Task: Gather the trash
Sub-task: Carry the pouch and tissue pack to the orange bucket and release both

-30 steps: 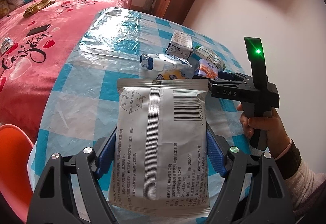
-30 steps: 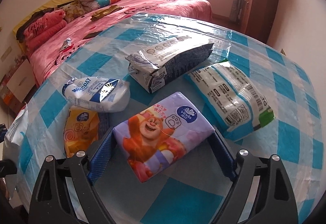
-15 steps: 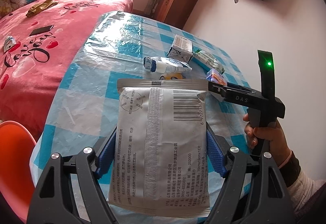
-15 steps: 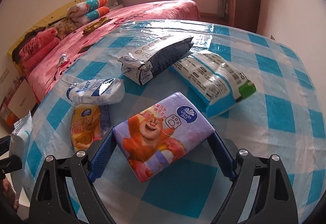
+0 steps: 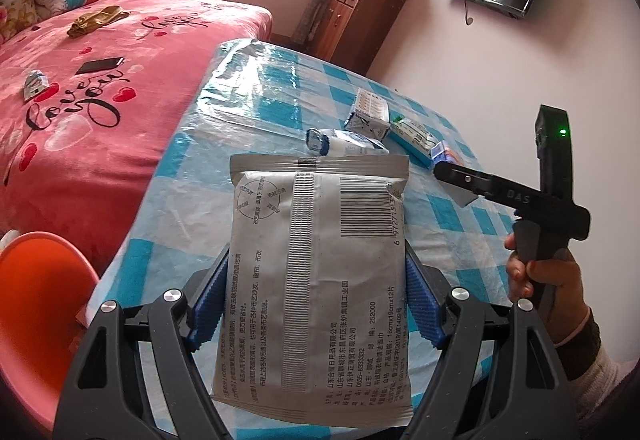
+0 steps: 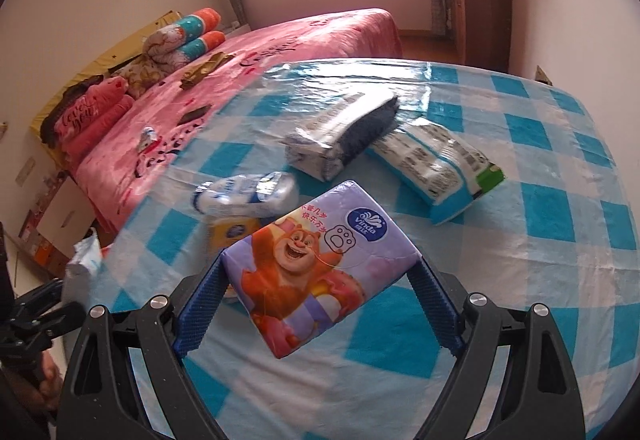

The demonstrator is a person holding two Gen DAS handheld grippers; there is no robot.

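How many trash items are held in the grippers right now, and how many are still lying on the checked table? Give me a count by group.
Held in the grippers: 2 (grey pouch, purple tissue pack)
Lying on the table: 4 (white-blue packet, yellow pack, dark-sided bag, white-green pack)
Total: 6

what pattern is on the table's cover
Blue and white checks on the table cover, clearest in the right wrist view.

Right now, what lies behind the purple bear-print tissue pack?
Behind the purple bear-print tissue pack, a yellow packet shows partly on the blue checked tablecloth; its lower part is covered.
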